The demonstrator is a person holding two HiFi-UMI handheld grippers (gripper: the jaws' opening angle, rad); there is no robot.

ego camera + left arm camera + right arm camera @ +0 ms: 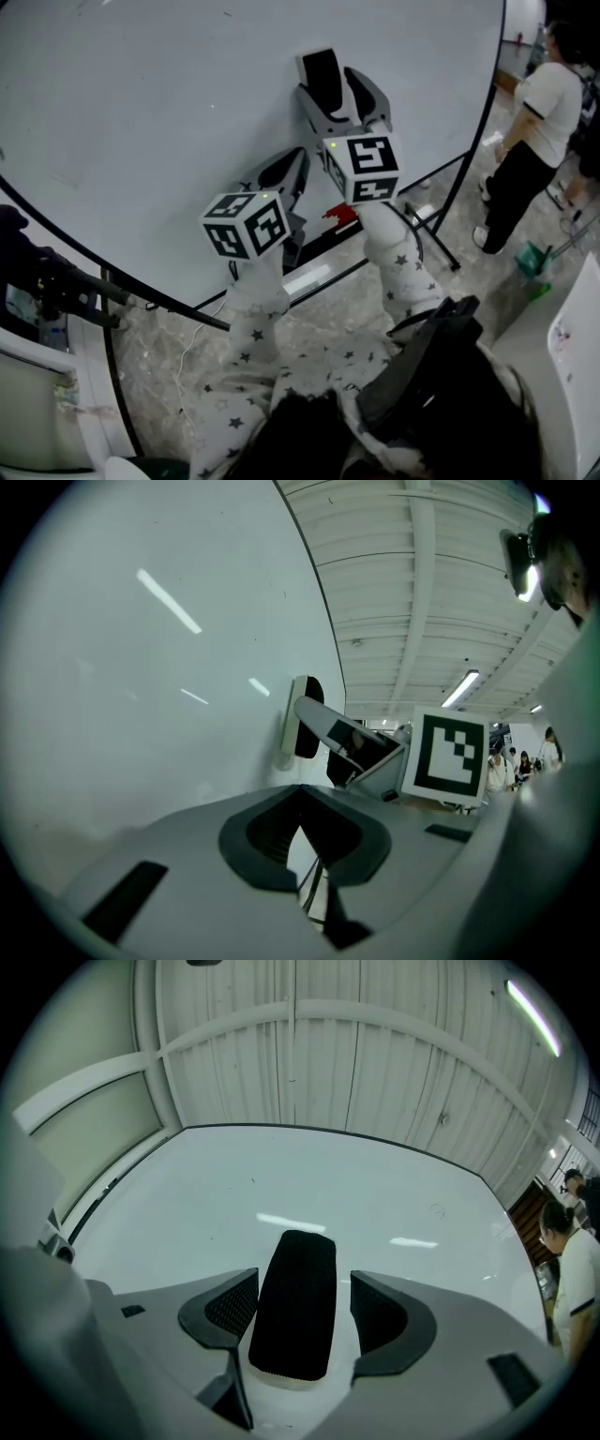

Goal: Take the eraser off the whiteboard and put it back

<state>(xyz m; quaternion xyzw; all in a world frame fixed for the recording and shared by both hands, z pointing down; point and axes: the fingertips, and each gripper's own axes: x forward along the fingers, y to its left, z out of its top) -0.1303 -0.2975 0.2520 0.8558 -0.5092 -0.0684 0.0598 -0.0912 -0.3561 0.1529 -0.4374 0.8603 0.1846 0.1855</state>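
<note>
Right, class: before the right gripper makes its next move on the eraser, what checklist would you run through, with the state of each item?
1. Eraser sits between the right gripper jaws: ok.
2. Jaws apart, a gap on each side of the eraser: ok.
3. Eraser lies against the whiteboard: ok.
4. Eraser holds firmly on the board: cannot tell.
5. Left gripper empty, jaws together, beside the right one: ok.
6. Bystander stands away from both grippers: ok.

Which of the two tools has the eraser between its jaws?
The right tool: the eraser sits between its open jaws, untouched. The left tool is shut, empty.
</note>
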